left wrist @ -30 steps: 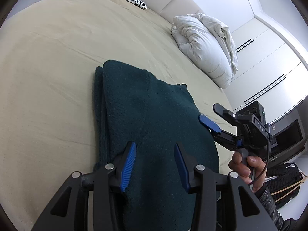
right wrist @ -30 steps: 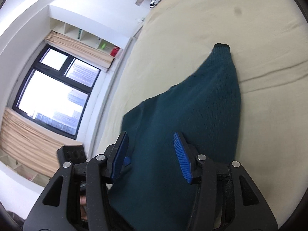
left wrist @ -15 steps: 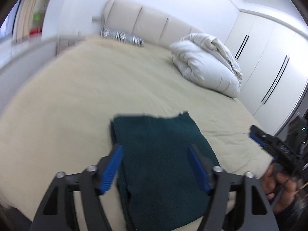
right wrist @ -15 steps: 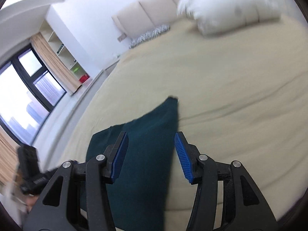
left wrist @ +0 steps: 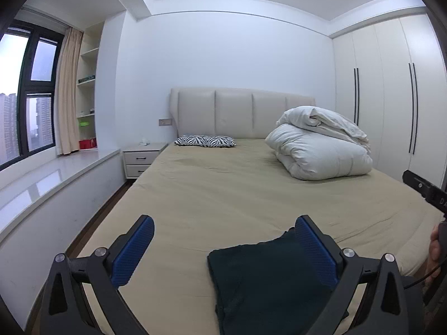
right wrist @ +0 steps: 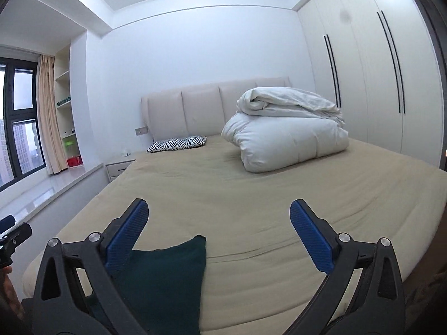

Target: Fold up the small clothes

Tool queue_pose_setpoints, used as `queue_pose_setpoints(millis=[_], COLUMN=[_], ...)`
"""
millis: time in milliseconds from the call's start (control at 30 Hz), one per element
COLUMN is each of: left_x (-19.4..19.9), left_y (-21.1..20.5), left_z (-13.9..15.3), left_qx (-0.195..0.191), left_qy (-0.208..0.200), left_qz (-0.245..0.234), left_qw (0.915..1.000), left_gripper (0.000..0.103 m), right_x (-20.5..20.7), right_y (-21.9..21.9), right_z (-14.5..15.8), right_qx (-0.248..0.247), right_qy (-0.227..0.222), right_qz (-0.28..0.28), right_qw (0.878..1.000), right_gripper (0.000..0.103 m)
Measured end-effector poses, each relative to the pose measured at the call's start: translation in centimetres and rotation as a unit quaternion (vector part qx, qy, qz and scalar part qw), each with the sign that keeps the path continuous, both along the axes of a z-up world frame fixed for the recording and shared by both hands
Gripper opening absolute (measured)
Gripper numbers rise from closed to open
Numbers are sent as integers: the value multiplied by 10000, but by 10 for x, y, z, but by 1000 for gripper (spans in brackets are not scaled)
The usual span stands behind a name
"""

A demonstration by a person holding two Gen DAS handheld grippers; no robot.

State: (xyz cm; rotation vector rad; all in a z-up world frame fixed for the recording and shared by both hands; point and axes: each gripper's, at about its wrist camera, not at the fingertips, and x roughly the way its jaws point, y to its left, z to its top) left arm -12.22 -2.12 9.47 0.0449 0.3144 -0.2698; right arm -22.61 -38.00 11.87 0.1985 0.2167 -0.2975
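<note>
left claw (left wrist: 223, 247) spread, folded green garment (left wrist: 262, 284), bed (left wrist: 223, 189)

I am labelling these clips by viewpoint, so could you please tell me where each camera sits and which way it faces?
Left wrist view: on the left gripper, above the foot of the beige bed, facing the padded cream headboard; open jaws frame the folded dark green garment; the right hand shows at the edge.
Right wrist view: on the right gripper, facing the same way; open jaws, garment at lower left.
Both share the zebra-print pillow and rolled white duvet.
</note>
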Motion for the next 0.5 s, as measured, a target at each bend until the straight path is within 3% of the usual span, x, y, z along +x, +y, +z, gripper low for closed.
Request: queue_pose_setpoints(millis=[167,267,400,500], left_x=[7,17,29,28], left_y=[0,-2,-5,-9], left_z=[-6,-21,-49,-65], left_qx=[386,414,290,443], left_qy=[331,751,1447,1602], left_qz=[365,475,493,567], left_qw=[9980,9952,9878,9845], left_gripper=[103,103,103,103], right_x=[-17,-21,-9,1], right_y=[17,27,36,41], right_z=[39,50,35,9], right_qx=[-17,85,371,615], right_qy=[222,361,965,1539], right_qz=[349,495,672,769], right_qw=[9991,9981,9924,9832], right_gripper=[103,103,103,103])
